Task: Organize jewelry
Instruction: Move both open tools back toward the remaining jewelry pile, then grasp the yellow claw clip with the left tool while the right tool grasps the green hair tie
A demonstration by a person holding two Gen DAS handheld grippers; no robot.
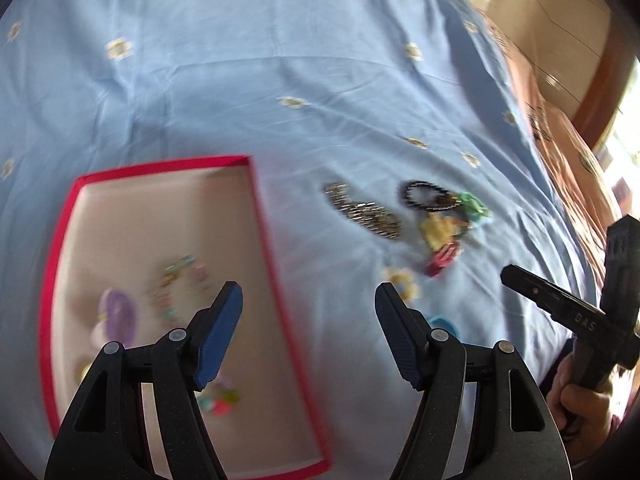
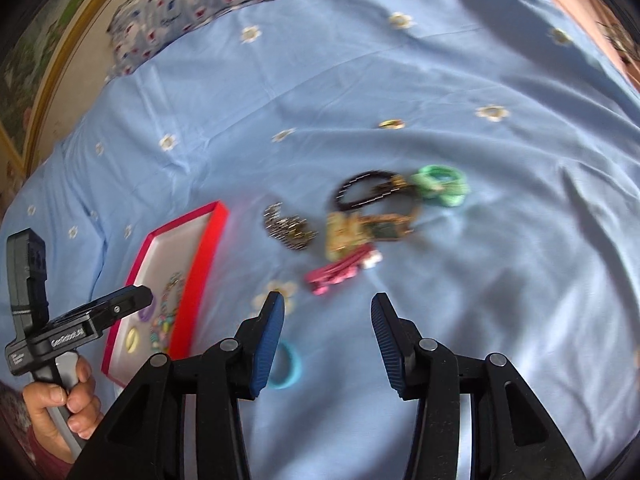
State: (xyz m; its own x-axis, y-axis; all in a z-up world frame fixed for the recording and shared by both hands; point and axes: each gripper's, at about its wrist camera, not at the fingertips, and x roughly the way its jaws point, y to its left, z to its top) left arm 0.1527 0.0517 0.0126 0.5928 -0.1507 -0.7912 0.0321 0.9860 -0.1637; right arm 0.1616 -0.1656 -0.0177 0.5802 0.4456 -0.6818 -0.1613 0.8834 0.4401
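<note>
Pale blue cotton, dotted with small white-and-yellow embroidered flowers, covers the bed (image 1: 224, 92) that carries everything. On it lies a shallow red box (image 1: 265, 240) with a pale pink inside, its long red wall facing the loose pile. Inside the box sit a string of pastel beads (image 1: 180, 280), a purple ring-shaped piece (image 1: 118, 312) and a yellowish ring (image 2: 132, 340), all blurred. Beside the box, out on the sheet, lies a silvery chain heap (image 1: 366, 216); just past it is a tangle of a black beaded bracelet (image 2: 360, 192), a green scrunchie-like piece (image 2: 442, 184), a gold-and-yellow piece (image 2: 344, 236) and a pink hair clip (image 2: 340, 272), touching or overlapping one another. A turquoise ring (image 2: 286, 368) lies apart from the pile, nearer the bed's near edge, partly behind the right gripper's left finger. A floral pillow (image 2: 188, 4) rests toward the far corner of the bed. The left gripper (image 1: 308, 296) hangs over the box's long red wall, its blue-padded jaws spread wide with nothing between them. The right gripper (image 2: 328, 304) hangs above bare sheet just short of the pink clip, jaws also apart and empty, gripping nothing. Each wrist view catches the other tool's black handle, held in a hand (image 2: 60, 404) at the frame's lower corner.
</note>
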